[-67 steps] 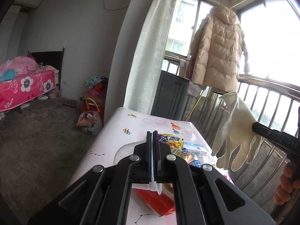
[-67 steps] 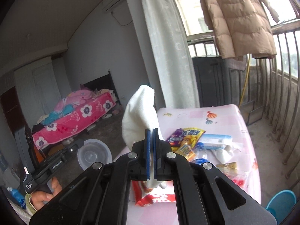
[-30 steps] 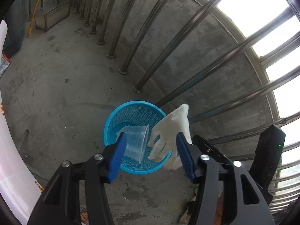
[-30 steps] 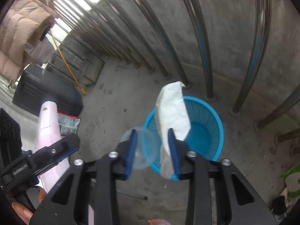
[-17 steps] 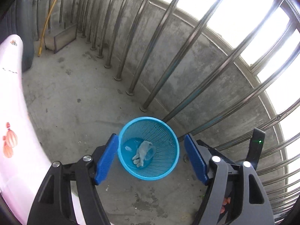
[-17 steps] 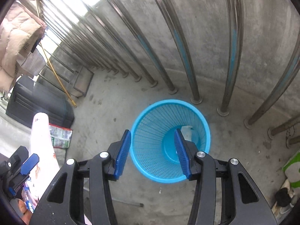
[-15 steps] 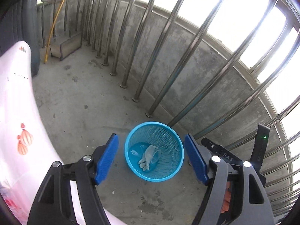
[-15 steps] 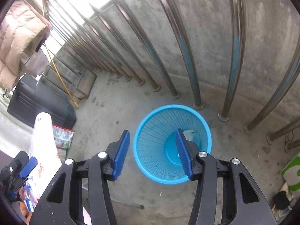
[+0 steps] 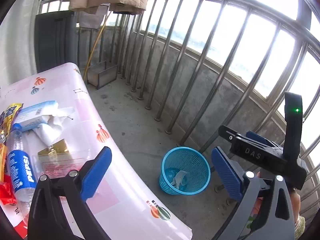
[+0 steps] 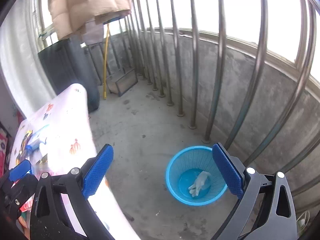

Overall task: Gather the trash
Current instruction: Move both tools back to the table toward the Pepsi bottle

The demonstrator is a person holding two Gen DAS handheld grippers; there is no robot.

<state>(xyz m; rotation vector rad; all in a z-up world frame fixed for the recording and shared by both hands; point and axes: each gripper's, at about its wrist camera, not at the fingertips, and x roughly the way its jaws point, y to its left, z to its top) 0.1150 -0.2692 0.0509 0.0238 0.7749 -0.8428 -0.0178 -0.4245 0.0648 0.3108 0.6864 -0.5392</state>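
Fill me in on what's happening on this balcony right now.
A person is clearing trash off a table, with a hand-held gripper in each hand. Both the left hand-held gripper and the right hand-held gripper are open and empty. On the floor by the railing, the blue basket already holds a white glove. A Pepsi bottle, a blue tissue pack and wrappers still lie on the table.

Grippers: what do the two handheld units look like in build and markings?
Both have black arms with silver bolts and textured blue finger pads. From the left gripper, the right unit's black body reads "DAS", with a lit green LED on its upright mast. The right gripper looks alike.
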